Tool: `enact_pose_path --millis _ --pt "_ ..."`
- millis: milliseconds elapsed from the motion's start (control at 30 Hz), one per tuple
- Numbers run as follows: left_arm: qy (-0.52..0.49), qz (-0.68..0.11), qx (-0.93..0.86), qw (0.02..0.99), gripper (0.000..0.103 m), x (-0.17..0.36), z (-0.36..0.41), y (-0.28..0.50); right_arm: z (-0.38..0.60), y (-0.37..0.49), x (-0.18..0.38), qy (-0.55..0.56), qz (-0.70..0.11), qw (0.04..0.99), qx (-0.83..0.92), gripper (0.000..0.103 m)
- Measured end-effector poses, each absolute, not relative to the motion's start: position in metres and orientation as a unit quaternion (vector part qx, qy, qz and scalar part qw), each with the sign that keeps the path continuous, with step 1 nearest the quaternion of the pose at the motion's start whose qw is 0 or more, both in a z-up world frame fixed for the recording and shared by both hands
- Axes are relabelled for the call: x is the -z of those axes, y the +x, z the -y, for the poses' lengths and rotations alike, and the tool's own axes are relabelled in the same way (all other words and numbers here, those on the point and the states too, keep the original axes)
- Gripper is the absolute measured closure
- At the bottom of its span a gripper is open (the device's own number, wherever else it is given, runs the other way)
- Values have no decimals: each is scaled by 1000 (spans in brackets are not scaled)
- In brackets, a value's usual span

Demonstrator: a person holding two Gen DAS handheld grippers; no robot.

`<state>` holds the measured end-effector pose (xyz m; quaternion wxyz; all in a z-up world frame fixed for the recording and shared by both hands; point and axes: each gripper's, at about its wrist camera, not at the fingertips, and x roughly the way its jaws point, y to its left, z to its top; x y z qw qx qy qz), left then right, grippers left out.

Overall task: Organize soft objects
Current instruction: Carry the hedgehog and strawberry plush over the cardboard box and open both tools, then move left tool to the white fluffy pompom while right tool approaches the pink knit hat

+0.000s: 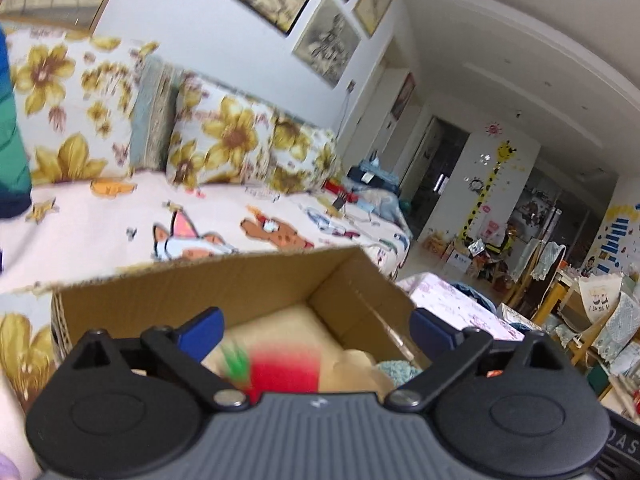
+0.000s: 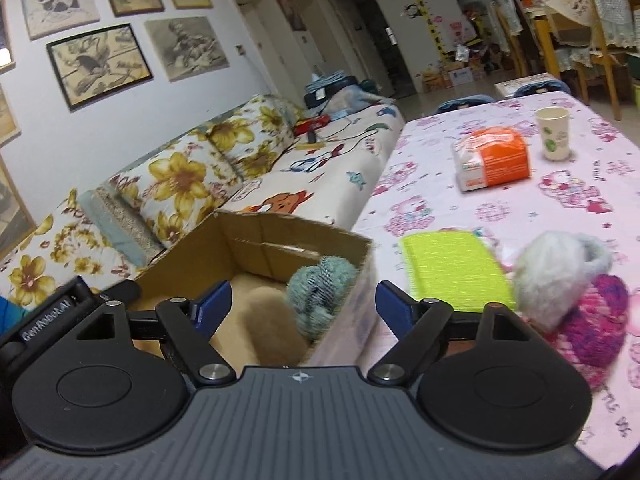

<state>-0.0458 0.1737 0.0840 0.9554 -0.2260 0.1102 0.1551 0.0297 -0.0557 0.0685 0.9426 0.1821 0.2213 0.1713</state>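
An open cardboard box (image 1: 168,300) (image 2: 256,236) stands at the table's edge by the sofa. My left gripper (image 1: 316,330) hangs open over it; a blurred red soft toy with green leaves (image 1: 280,368) is below the fingers, apart from both pads. A beige plush (image 1: 360,368) (image 2: 272,332) and a teal yarn bundle (image 2: 320,296) (image 1: 400,370) lie in the box. My right gripper (image 2: 304,306) is open above the box's near right wall, with nothing held. On the table at the right lie a pale fluffy ball (image 2: 552,272), a pink-purple knitted piece (image 2: 592,328) and a lime-green cloth (image 2: 452,260).
The table wears a pink cartoon-print cloth (image 2: 500,208). An orange-and-white pack (image 2: 494,158) and a paper cup (image 2: 554,132) stand further back. A sofa (image 1: 180,216) with flower cushions runs along the wall behind the box. Chairs and clutter fill the far room.
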Motion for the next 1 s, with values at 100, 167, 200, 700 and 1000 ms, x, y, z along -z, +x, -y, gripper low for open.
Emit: enact_pose_path --millis 100,167,200,700,1000 --pt "-211 -106 -153 960 2 -85 -169 -45 64 19 -68 180 -216 946 -161 3" --pt "-211 -107 -146 960 2 -85 -167 -45 69 12 -68 177 -210 950 -152 3" --pt "-213 -107 -144 960 2 -85 -168 -44 67 10 -68 174 -207 951 -148 3" --pt "-172 -110 -100 974 1 -88 -150 -37 88 -22 -64 127 -178 972 -90 0" --pt "-141 -120 -75 980 1 -85 -131 -32 103 -30 -62 116 -169 977 -65 0"
